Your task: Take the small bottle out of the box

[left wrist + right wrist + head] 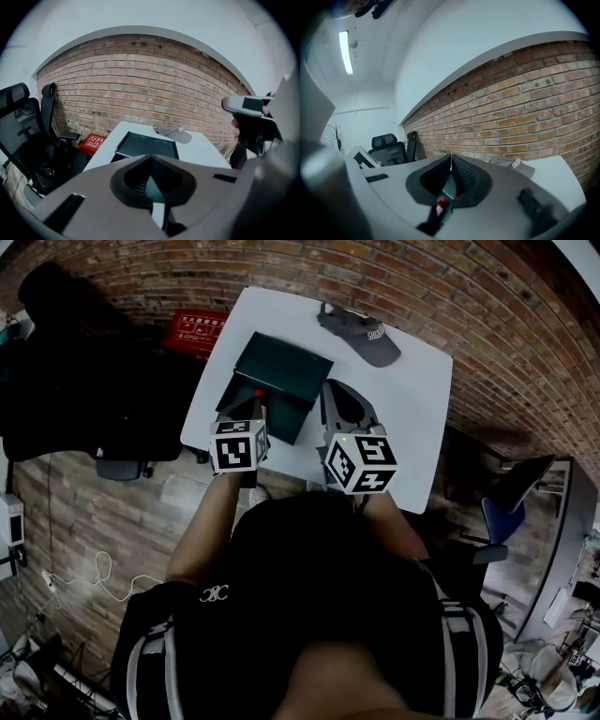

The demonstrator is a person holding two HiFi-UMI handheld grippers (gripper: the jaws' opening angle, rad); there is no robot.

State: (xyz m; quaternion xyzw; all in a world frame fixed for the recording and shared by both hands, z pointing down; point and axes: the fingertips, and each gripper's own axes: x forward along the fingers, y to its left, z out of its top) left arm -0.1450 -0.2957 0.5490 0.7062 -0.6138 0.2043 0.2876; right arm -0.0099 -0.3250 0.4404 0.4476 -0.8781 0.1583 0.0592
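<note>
the person (309,615) fills the bottom of the head view, arms reaching up the frame with a marker cube (238,445) on each gripper. the left gripper (151,158) sits left of centre there, nose over the near edge of the box. in its own view the fingers are pressed together at the tips with nothing between them, only a sliver of teal showing through the slot behind. the right gripper (450,158) sits right of centre, beside the box's right edge. its fingers also meet at the tips and grip nothing.

the small bottle (440,204), red-capped with a pale label, shows low in the right gripper view through the slot beneath the closed tips. in the head view its red cap sits just above the left gripper's nose, so it seems to stand upright in the near part of the box, though the gripper covers much of it.

the dark green box (281,367) lies on the white table (412,390), upper centre. a grey cap (361,337) lies well apart from it, toward the upper right. off the table's upper left edge is a red case (195,332), with a black office chair (18,122) at the left of the left gripper view and the brick wall (140,79) beyond.
</note>
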